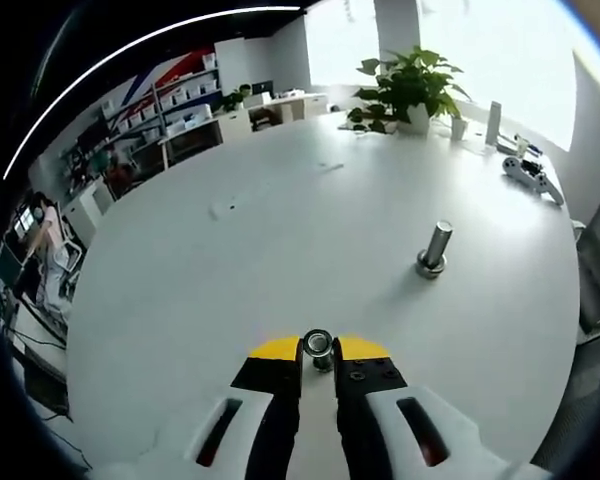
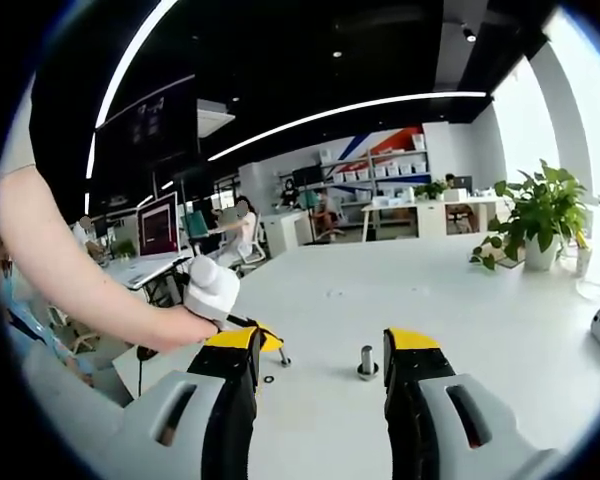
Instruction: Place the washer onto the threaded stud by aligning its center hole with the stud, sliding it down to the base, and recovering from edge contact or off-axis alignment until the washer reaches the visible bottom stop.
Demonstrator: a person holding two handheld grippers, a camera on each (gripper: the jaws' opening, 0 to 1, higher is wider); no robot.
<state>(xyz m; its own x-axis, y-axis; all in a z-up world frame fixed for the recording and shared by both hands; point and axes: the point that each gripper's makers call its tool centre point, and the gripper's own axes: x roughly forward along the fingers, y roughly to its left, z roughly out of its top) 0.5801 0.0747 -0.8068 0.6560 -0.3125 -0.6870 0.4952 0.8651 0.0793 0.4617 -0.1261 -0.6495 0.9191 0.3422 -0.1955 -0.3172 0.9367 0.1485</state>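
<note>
A shiny metal washer [image 1: 318, 343] sits pinched edge-on between the yellow-tipped jaws of my left gripper [image 1: 319, 352], held above the white table [image 1: 230, 270]. The threaded stud [image 1: 435, 249] stands upright on its wider base, ahead and to the right of that gripper and well apart from it. In the right gripper view the stud [image 2: 366, 361] stands on the table between the spread jaws of my right gripper [image 2: 328, 345], which is open and holds nothing. The left gripper [image 2: 248, 338], in a person's hand, comes in from the left, its tip short of the stud. A small dark ring [image 2: 268, 379] shows on the table under that tip.
A potted plant [image 1: 412, 88] and a white game controller [image 1: 532, 176] sit at the table's far side. Office desks, shelves and seated people [image 2: 242, 232] lie beyond the table. A person's bare arm [image 2: 70, 265] crosses the left of the right gripper view.
</note>
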